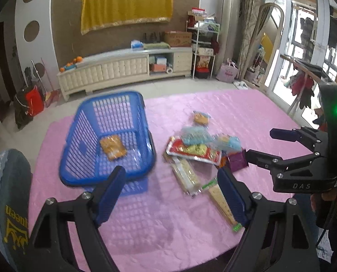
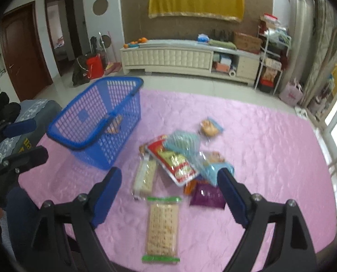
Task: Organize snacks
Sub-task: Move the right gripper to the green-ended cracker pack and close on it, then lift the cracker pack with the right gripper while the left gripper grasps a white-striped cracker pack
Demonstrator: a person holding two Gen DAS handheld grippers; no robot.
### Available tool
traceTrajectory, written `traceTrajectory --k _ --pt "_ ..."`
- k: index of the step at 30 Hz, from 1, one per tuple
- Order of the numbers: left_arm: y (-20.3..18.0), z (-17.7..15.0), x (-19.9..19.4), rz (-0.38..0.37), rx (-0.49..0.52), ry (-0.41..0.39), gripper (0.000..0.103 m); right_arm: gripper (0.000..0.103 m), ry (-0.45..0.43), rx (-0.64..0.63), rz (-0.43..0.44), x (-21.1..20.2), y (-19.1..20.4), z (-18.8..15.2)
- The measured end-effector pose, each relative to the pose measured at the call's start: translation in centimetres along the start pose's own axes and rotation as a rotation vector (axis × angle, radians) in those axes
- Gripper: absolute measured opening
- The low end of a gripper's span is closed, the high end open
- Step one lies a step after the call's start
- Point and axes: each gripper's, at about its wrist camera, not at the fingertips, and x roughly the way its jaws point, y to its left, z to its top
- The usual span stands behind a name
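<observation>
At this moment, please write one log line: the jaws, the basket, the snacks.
left gripper: jaws open, empty | right gripper: jaws open, empty | blue basket: one orange packet inside | snack pile: on pink cloth

Your basket (image 1: pixel 107 136) is motion-blurred; mesh partly hides the orange packet (image 2: pixel 114 124) inside. In the pile (image 2: pixel 182 158), printing is unreadable, and the red pack (image 2: pixel 175 161) covers lower packets. The frame edge crops the left gripper (image 2: pixel 21 140).
</observation>
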Motion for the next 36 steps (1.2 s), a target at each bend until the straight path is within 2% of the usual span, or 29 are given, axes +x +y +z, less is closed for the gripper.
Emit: traceTrajectory --k 7,14,19,24,28,29,30,32,36 --pt "-0.7 -4.3 3.8 -0.008 -0.036 0.106 0.081 0.089 0.133 0.021 0.046 3.4 0.2 -4.7" --pt "0.3 -8.2 7.3 0.0 -0.093 0.218 0.081 0.089 0.241 0.015 0.044 7.5 1.2 -8.5" --pt "0.6 -9.2 8.3 0.002 -0.096 0.256 0.081 0.089 0.293 0.014 0.042 9.5 1.5 -9.9" --pt "0.7 -9.6 9.4 -0.011 -0.112 0.285 0.081 0.088 0.3 0.054 0.055 10.6 1.3 -10.8" --pt "0.7 -9.7 9.9 0.001 -0.104 0.288 0.081 0.082 0.284 -0.058 -0.021 10.2 2.9 -11.3" --pt "0.7 -9.7 10.0 0.007 -0.109 0.286 0.081 0.08 0.27 -0.071 -0.015 10.1 3.1 -11.4" --pt "0.7 -9.8 10.3 0.007 -0.117 0.289 0.081 0.076 0.264 -0.071 -0.009 9.8 3.2 -11.5" --pt "0.7 -9.8 10.5 -0.003 -0.135 0.299 0.081 0.059 0.254 -0.068 -0.009 9.3 3.0 -11.4" --pt "0.1 -9.4 10.5 -0.001 -0.125 0.291 0.081 0.058 0.267 -0.058 0.024 8.9 2.3 -11.4"
